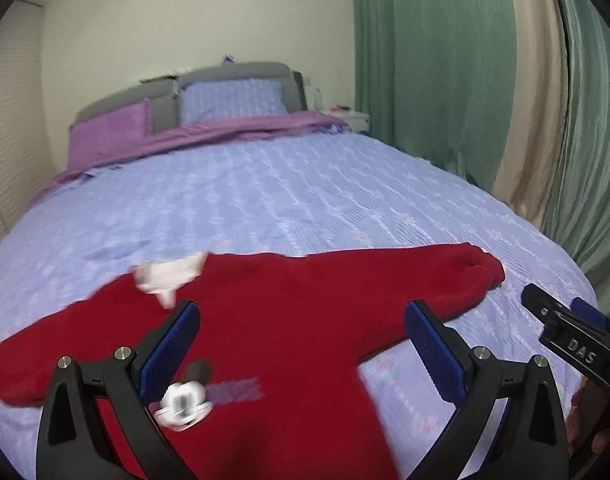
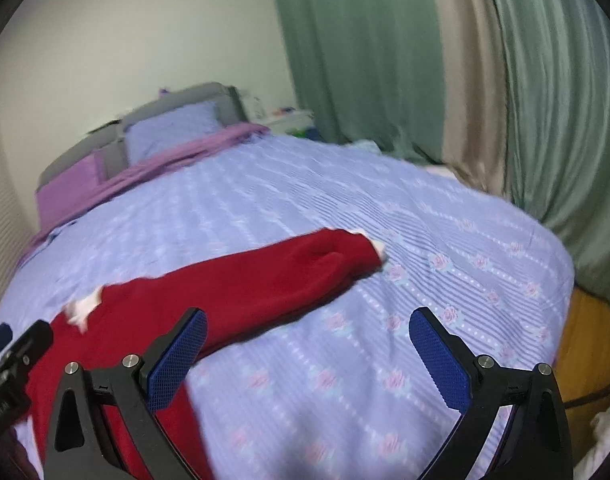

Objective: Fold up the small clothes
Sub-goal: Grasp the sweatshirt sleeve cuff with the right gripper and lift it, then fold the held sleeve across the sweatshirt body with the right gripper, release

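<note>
The left gripper (image 1: 303, 338) has its jaws spread wide and holds nothing; the right gripper (image 2: 307, 344) is the same. Their pads are blue and dimpled. The red fleecy sweater (image 1: 289, 320) lies flat across the lower frame on the lilac flowered bedspread (image 1: 265, 192).

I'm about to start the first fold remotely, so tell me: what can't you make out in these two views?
- Sweater hem: cut off by the bottom edge and the left gripper frame in the left view.
- Chest print: motion-blurred, design unreadable.
- Collar: blurred in both views.
- Left cuff: at the left view's edge, unclear.
- Nightstand items: too small.
- Right gripper: open; the sweater's body is hidden behind its left finger in the right view.
</note>
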